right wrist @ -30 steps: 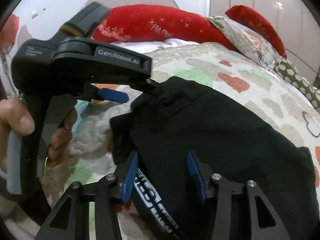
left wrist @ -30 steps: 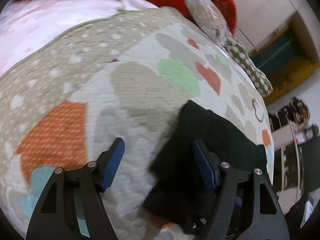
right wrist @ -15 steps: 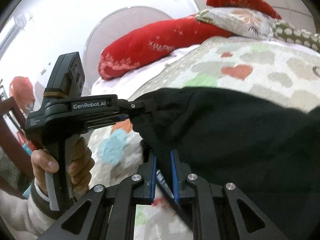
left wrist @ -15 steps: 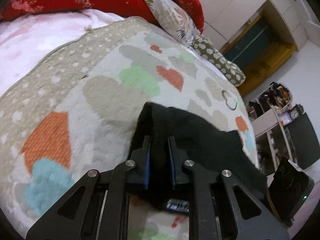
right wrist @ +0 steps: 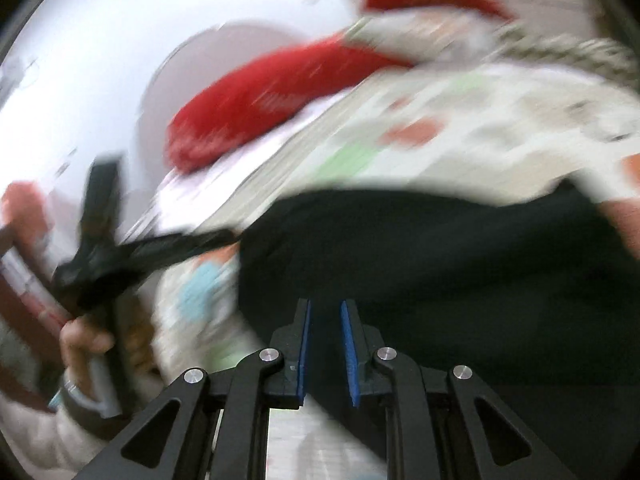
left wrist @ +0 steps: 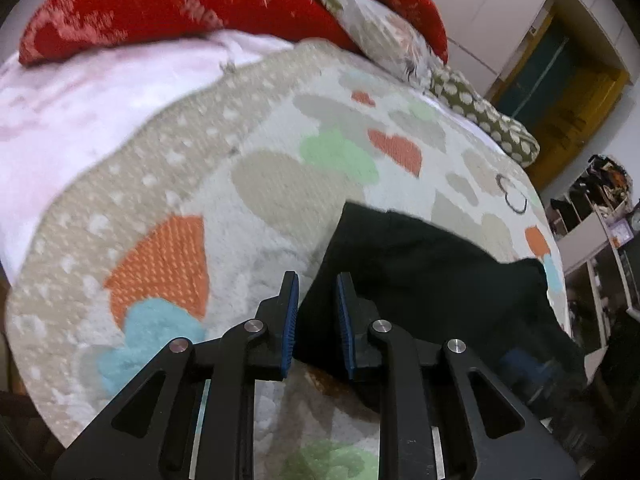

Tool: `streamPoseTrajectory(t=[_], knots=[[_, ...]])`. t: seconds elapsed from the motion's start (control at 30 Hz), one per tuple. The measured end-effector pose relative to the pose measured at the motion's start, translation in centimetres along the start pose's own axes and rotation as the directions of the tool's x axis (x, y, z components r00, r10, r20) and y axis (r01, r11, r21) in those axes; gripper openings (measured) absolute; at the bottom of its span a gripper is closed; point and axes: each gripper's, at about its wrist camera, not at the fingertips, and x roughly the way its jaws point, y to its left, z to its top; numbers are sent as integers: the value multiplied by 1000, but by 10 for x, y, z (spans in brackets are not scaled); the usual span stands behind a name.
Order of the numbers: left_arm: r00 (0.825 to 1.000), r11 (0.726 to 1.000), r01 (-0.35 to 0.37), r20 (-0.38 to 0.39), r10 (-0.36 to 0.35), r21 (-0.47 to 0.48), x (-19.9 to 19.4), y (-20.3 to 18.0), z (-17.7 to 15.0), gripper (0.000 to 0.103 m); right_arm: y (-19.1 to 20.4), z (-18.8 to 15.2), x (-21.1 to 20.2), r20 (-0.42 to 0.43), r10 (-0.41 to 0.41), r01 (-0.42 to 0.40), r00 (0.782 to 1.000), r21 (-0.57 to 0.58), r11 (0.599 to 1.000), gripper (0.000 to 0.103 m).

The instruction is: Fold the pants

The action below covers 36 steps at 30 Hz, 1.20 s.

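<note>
Now both tongs are clamped on the black pants (left wrist: 420, 280): the left tongs (left wrist: 316, 312) pinch one edge, the right tongs (right wrist: 325, 344) another, the cloth trailing ahead of them over the bed (left wrist: 260, 184). The lifting step seems underway; next, I judge, the held edge must be carried forward over the rest.

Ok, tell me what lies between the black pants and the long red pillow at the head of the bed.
In the left wrist view, only the heart-patterned quilt and pink sheet lie between the black pants and red pillow.
</note>
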Motion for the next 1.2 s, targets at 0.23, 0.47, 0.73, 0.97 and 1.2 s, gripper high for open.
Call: streamPoseTrajectory(t=[0.23, 0.47, 0.73, 0.97, 1.2], knots=[[998, 995, 65, -11, -64, 79, 27, -34, 7, 17, -87, 37, -30, 80, -333, 322, 939, 123, 939, 47], [998, 986, -15, -63, 26, 163, 73, -77, 10, 17, -106, 50, 13, -12, -414, 414, 910, 13, 910, 28], [997, 975, -65, -15, 70, 211, 70, -81, 7, 24, -126, 43, 20, -26, -462, 463, 886, 51, 885, 28], [997, 970, -72, -12, 77, 233, 54, -90, 0, 25, -96, 21, -31, 39, -387, 382, 921, 98, 919, 28], [999, 965, -46, -11, 51, 257, 35, -104, -14, 25, -83, -21, -44, -22, -379, 379, 925, 99, 920, 28]])
